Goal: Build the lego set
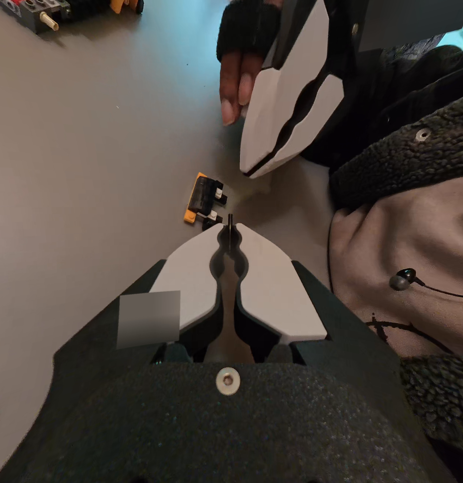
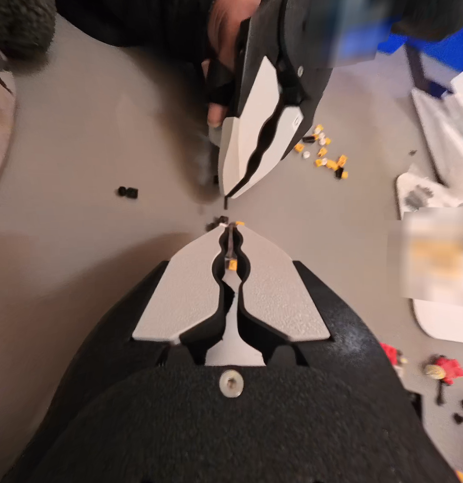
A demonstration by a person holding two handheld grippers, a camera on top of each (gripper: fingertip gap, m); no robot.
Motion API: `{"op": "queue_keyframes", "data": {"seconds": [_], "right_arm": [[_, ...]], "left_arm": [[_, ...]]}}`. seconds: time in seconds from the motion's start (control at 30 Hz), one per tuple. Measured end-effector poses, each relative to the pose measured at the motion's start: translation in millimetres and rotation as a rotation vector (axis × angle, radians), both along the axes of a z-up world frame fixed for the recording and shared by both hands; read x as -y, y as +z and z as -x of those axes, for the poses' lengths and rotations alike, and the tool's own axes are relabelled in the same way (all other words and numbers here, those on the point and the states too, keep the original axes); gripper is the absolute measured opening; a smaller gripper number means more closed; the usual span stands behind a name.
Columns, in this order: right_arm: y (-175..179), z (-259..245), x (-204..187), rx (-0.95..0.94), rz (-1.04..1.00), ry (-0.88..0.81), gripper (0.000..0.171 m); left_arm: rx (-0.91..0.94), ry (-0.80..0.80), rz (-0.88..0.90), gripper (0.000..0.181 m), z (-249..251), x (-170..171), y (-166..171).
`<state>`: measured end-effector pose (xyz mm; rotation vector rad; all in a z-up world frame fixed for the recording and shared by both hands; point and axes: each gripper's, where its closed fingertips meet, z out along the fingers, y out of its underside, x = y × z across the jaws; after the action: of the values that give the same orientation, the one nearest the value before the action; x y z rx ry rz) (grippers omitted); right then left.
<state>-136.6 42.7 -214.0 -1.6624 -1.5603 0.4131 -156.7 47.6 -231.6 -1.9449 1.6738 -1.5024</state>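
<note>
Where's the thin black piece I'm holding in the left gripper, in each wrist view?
Left wrist view: centre, thin black piece pinched at left gripper tips.
Right wrist view: above centre, poking from the far gripper's tip.
Shared landmark: orange-and-black assembly just beyond it.

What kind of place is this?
Probably a table indoors set up for building lego. Loose yellow and black bricks lie scattered on it, a small half-built piece sits in the middle, and white paper sheets lie at one side.

Right-view loose pieces (yellow, black) blur beyond telling apart.
</note>
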Motion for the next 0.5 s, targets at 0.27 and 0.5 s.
{"op": "queue_keyframes", "data": {"seconds": [0.27, 0.5], "right_arm": [[-29, 32, 68, -0.025, 0.266, -0.074, 0.017], [-40, 57, 81, 0.023, 0.309, -0.18, 0.021]], "left_arm": [[-0.017, -0.018, -0.136, 0.002, 8, -6, 8], [-0.005, -0.025, -0.236, 0.002, 8, -4, 25]]}}
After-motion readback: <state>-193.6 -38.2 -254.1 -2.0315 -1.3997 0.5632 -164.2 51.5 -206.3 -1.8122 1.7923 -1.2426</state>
